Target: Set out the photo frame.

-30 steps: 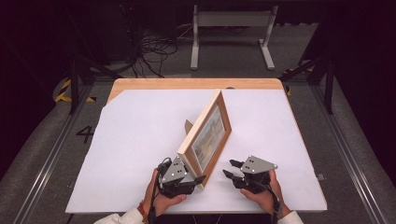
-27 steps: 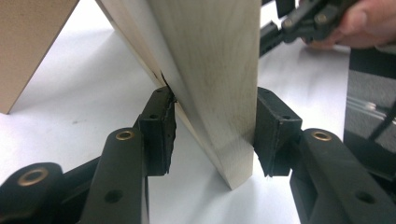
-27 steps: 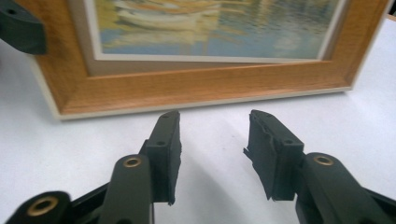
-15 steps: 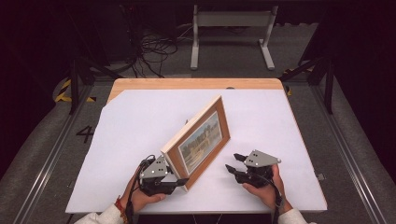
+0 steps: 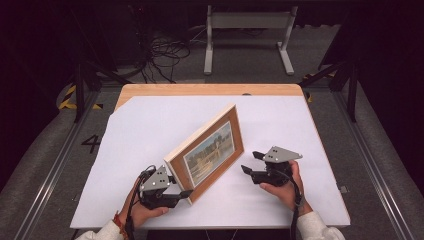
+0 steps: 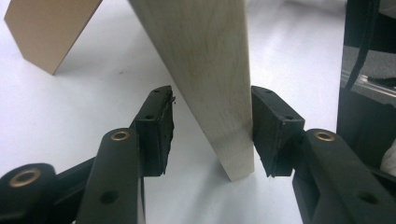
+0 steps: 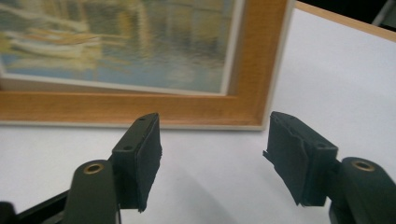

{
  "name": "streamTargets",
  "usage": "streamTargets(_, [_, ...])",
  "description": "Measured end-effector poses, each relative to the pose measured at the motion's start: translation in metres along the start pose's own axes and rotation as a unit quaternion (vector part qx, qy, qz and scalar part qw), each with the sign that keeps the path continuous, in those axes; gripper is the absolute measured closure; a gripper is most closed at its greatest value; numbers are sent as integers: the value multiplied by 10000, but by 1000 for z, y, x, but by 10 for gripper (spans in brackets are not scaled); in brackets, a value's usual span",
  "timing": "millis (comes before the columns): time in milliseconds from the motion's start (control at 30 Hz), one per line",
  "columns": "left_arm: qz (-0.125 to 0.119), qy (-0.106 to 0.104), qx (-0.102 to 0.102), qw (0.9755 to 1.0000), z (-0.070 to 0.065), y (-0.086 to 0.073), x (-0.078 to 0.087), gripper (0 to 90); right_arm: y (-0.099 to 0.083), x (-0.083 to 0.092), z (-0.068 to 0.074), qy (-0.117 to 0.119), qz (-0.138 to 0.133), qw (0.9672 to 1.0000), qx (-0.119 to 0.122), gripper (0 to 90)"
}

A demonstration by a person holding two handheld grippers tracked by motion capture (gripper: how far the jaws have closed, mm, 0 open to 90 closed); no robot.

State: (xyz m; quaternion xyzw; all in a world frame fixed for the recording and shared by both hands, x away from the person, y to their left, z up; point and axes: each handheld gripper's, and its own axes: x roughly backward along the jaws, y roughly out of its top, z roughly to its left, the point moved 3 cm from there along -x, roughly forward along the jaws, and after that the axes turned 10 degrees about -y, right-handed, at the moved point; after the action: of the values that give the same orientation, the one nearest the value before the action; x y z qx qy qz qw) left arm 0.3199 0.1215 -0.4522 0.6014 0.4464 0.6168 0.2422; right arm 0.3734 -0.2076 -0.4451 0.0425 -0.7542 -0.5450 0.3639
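Note:
A wooden picture frame [image 5: 210, 150] with a painting of boats stands tilted on the white table [image 5: 150, 125], propped on its brown back stand [image 6: 46, 28]. My left gripper [image 5: 182, 192] is at the frame's near left corner. The frame's pale side edge [image 6: 210, 70] sits between its jaws, which have just been opening. The right pad [image 6: 271, 130] touches the wood and the left pad [image 6: 161, 126] stands apart from it. My right gripper [image 5: 251, 162] is open on the frame's face side, its jaws just opened wider. Nothing lies between its jaws; the frame's lower corner [image 7: 252, 60] is just ahead.
The table's wooden back edge [image 5: 210, 90] borders dark floor with cables [image 5: 165, 50] and a grey metal stand [image 5: 250, 30]. Rails [image 5: 50, 170] run along both sides of the table. White surface lies open to the left and behind the frame.
The frame's near end has swung left with my left gripper, so the painting now faces more to the right. My right gripper has drawn back from the frame and opened wider.

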Motion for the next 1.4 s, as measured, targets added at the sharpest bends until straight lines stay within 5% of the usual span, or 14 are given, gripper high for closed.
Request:
streamTargets(100, [-66, -42, 21, 10000, -2, -1, 0, 565, 4, -10, -6, -36, 68, 9999, -74, 310])
streamTargets(267, [-267, -143, 336, 9990, -2, -3, -5, 606, 12, -26, -10, 22, 102, 9999, -102, 273])
streamTargets(733, [-150, 378, 141, 9991, -7, -11, 8, 620, 21, -60, -14, 244, 221, 9992, -207, 231])
streamTargets(933, [-123, 444, 128, 9989, -9, -13, 14, 626, 22, -67, -8, 325, 309, 9989, -142, 232])
streamTargets(1400, [-230, 679, 486, 9962, -3, -15, 22, 641, 18, -58, -9, 447, 366, 9983, -105, 477])
